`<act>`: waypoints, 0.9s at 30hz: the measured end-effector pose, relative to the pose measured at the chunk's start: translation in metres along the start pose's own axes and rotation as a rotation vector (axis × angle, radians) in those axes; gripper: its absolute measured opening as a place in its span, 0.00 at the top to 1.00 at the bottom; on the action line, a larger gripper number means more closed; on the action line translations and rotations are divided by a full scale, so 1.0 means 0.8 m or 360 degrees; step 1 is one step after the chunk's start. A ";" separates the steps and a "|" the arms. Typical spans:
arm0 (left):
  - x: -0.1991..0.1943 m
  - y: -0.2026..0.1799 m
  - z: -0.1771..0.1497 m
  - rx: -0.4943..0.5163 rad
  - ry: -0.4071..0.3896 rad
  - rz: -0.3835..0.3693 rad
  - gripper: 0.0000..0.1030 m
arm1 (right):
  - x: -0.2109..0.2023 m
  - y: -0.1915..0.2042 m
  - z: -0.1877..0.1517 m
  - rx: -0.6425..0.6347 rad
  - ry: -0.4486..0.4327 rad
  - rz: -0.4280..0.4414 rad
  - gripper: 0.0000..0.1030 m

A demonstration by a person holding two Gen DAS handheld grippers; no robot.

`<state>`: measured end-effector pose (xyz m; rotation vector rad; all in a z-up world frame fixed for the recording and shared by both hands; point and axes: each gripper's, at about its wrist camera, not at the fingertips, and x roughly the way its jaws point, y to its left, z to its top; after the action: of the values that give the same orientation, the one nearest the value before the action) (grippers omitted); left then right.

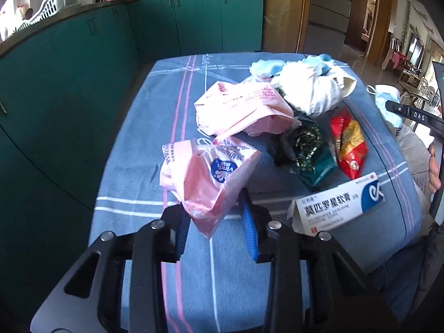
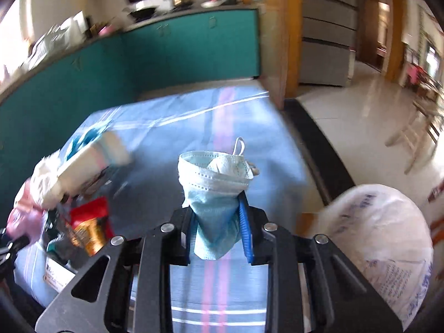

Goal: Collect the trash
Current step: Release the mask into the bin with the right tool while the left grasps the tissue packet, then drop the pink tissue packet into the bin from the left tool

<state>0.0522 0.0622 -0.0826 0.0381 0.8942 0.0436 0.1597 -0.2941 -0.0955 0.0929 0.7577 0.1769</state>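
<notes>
My left gripper (image 1: 215, 223) is clenched on a crumpled pink tissue wrapper (image 1: 208, 177), its 2 blue pads pinching the wrapper's lower end over the blue striped tablecloth (image 1: 133, 149). Beyond it lies a second pink wrapper (image 1: 241, 108), then a white crumpled bag (image 1: 310, 88), a dark green packet (image 1: 310, 152), a red snack bag (image 1: 348, 144) and, nearest me, a white ointment box (image 1: 335, 202) lying flat. At the far right my right gripper (image 2: 217, 233) is clamped on a light blue face mask (image 2: 215, 183), which stands bunched up between the pads above the cloth. A white printed plastic bag (image 2: 388, 236) bulges just to its right, off the table's edge
</notes>
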 end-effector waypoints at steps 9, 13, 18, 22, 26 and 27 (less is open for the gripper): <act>-0.094 -0.073 0.038 0.0184 -0.0289 -0.0343 0.66 | -0.015 -0.163 -0.041 0.0515 0.0075 -0.0617 0.73; -0.091 -0.152 0.061 0.0332 -0.0273 -0.0588 0.66 | -0.008 -0.187 -0.066 0.0553 0.0217 -0.0714 0.69; -0.063 -0.268 0.071 0.0564 -0.0250 -0.0809 0.66 | -0.048 -0.207 -0.069 0.0686 0.0051 -0.0814 0.23; -0.016 -0.365 0.072 0.0683 -0.0124 -0.0990 0.66 | -0.103 -0.229 -0.068 0.0971 -0.0282 -0.0942 0.21; 0.030 -0.469 0.066 0.0807 -0.0042 -0.1111 0.65 | -0.147 -0.247 -0.084 0.1227 -0.0581 -0.1017 0.17; 0.040 -0.487 0.064 0.0833 -0.0017 -0.1131 0.64 | -0.155 -0.250 -0.088 0.1257 -0.0630 -0.1041 0.17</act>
<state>0.1209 -0.3260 -0.0956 0.2056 0.8475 -0.8529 0.0475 -0.5126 -0.0923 0.6007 0.3921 -0.7556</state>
